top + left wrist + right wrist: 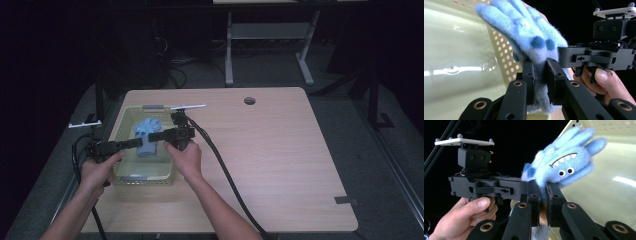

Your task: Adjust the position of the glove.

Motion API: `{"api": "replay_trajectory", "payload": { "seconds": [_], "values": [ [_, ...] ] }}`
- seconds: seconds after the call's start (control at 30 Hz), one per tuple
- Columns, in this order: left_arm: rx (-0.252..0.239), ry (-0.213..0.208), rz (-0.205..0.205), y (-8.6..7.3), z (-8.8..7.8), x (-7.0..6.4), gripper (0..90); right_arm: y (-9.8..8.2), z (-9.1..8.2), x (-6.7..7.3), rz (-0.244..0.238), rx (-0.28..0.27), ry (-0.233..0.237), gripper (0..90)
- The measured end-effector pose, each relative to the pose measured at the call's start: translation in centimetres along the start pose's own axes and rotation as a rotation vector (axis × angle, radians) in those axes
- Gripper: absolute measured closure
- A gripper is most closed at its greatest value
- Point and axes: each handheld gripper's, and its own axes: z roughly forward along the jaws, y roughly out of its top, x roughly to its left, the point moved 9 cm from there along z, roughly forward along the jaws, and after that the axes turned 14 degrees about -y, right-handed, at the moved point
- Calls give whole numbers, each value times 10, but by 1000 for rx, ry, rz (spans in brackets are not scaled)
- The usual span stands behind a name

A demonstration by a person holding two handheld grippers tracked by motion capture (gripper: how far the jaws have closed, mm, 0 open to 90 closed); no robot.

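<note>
Both tools pinch blue glove [146,134] — over basket [126,116].

Pale basket [142,176] on wooden table [280,150]

Blue glove [529,37]: the cuff strip between the left gripper [539,82] fingers [527,80] is hidden, and the lower end is cut off at the frame bottom. In the right gripper view, the glove's lower part vanishes between the right gripper [543,202] fingers [534,200]. High view: glove detail too small to read; basket [125,172] floor partly covered beneath both grippers.
</note>
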Motion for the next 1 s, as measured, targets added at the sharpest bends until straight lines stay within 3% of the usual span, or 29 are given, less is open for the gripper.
{"api": "replay_trajectory", "payload": {
  "seconds": [1.0],
  "values": [
    [44,83,-24,-3,-8,30,781,-7,35,-8,1,32,-5,831]
  ]
}}
